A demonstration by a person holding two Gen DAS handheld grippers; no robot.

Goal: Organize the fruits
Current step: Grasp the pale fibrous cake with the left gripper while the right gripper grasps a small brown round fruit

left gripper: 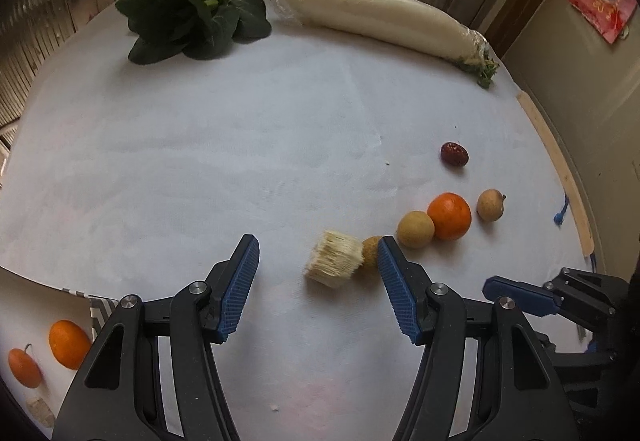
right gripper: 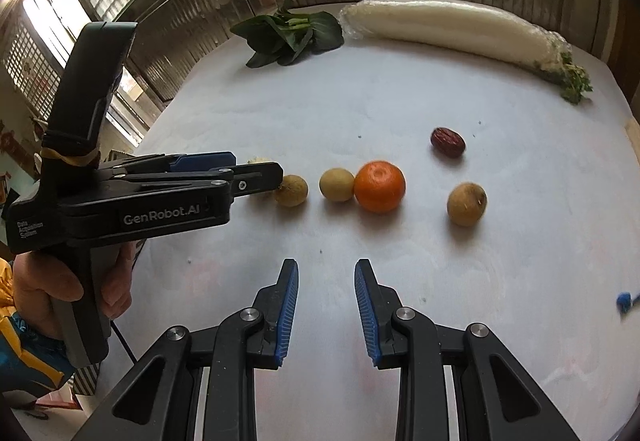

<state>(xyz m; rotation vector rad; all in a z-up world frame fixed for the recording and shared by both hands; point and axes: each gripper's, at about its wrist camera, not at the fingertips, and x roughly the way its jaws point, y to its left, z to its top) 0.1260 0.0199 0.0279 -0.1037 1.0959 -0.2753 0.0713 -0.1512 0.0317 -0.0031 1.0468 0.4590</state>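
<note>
**White cloth, fruit half lined up, left gripper going for the next one**

White cloth [left gripper: 200, 161] is covering the whole table and the fruit is sitting in a loose row near the right side: three longans, an orange [right gripper: 379, 186] and a red date [right gripper: 448, 141] a bit further back. The left gripper [left gripper: 318, 265] is hanging low with jaws open, nothing pinched. Between them is lying a pale mushroom stub [left gripper: 334, 259], with the nearest longan [left gripper: 371, 251] just beside the right finger. The right gripper [right gripper: 326, 301] is hovering over bare cloth in front of the row, jaws partly apart and empty too.

So I'm guessing sorting is partway. Two more oranges [left gripper: 68, 343] are sitting off the cloth's near-left edge, maybe already moved, can't say. The greens [left gripper: 196, 21] and radish [left gripper: 380, 21] are lying at the back, well apart from the fruit. What's left, as I read it: the row of fruit is still waiting to be gathered, and neither gripper is carrying anything yet.
</note>
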